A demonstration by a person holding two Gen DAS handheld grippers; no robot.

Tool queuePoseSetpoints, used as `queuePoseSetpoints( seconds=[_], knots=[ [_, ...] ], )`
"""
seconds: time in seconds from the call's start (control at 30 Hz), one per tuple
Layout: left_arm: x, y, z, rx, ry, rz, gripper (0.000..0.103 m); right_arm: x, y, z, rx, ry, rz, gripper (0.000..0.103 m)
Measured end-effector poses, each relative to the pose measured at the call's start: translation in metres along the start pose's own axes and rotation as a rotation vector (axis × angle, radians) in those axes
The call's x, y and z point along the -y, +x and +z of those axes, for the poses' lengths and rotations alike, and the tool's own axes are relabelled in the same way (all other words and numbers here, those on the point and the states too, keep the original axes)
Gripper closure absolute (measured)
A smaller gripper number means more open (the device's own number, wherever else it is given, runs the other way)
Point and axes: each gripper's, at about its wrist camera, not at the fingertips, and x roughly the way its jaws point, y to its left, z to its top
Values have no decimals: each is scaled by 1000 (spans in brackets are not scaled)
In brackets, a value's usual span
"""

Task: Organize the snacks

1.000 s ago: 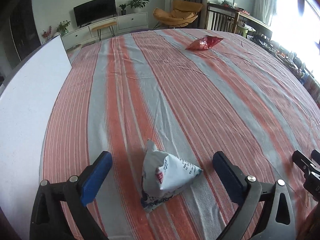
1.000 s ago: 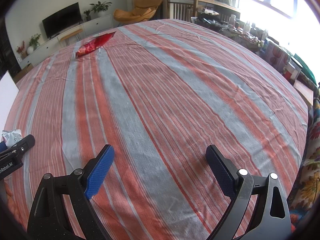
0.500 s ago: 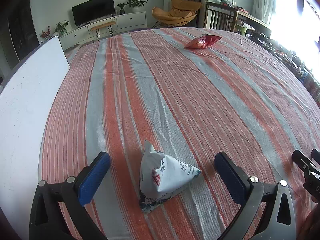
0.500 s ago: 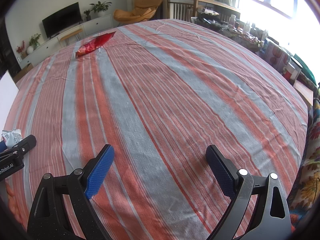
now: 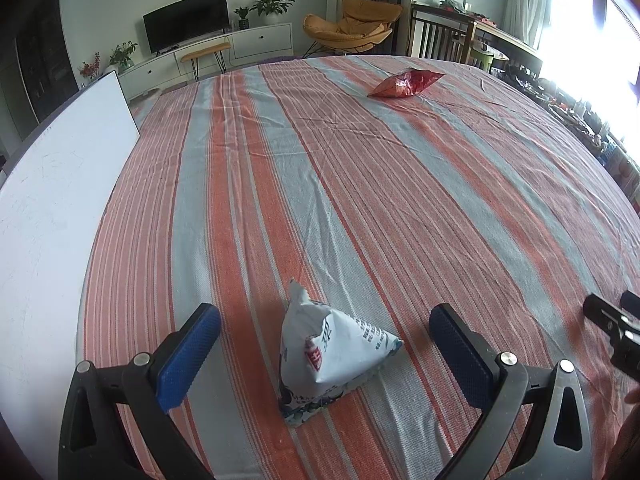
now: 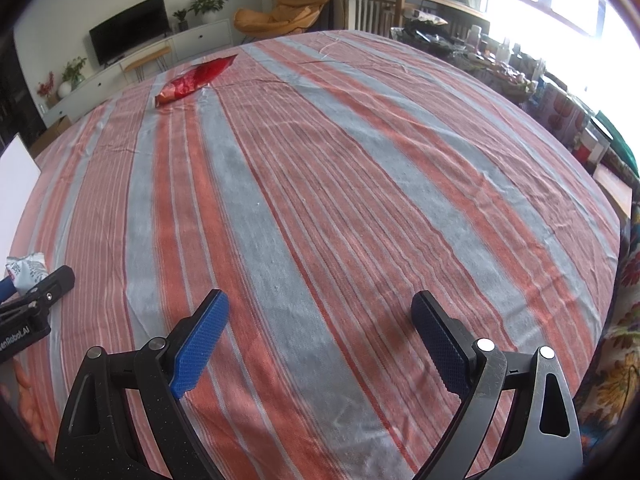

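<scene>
A white pyramid-shaped snack bag (image 5: 332,348) with blue and red print stands on the striped cloth, between the spread blue pads of my left gripper (image 5: 324,330), which is open and clear of it. A red foil snack bag (image 5: 404,82) lies far across the table, seen in the right wrist view as the red bag (image 6: 192,80) at upper left. My right gripper (image 6: 320,320) is open over bare cloth with nothing between its fingers. The white bag's top (image 6: 26,270) peeks in at the right view's left edge.
A white board (image 5: 60,208) lies along the table's left side. The orange-and-grey striped tablecloth (image 5: 360,200) covers the table. Cluttered shelves and boxes (image 6: 560,112) line the right edge by the window. A TV stand, chair and wooden rail stand beyond the far edge.
My left gripper has drawn back slightly, so the white bag sits a little further forward between the fingers. The right gripper has stayed still.
</scene>
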Motion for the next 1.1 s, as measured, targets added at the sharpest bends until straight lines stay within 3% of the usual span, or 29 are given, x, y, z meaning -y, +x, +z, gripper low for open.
queuePoseSetpoints(
  seconds=[0.1, 0.3, 0.47, 0.6, 0.7, 0.73, 0.77, 0.8, 0.93, 1.1],
  knots=[
    [0, 0, 0, 0, 0, 0, 0, -15, 18, 48, 2, -50, 40, 10],
    [0, 0, 0, 0, 0, 0, 0, -70, 67, 174, 24, -26, 277, 10],
    [1, 0, 0, 0, -1, -1, 0, -122, 122, 233, -75, 17, 327, 12],
    [0, 0, 0, 0, -1, -2, 0, -138, 150, 233, -106, 23, 243, 12],
    [0, 0, 0, 0, -1, -2, 0, -141, 148, 226, -53, -37, 173, 13],
    [0, 0, 0, 0, -1, -2, 0, -141, 145, 224, -28, -57, 141, 28],
    [1, 0, 0, 0, -1, -2, 0, -139, 143, 224, -16, -71, 125, 66],
    [0, 0, 0, 0, -1, -2, 0, -134, 142, 224, -22, -74, 106, 77],
    [0, 0, 0, 0, -1, -2, 0, -104, 129, 216, -61, -56, 170, 78],
    [1, 0, -1, 1, -1, -2, 0, -63, 80, 169, -73, -145, 289, 78]
  ],
)
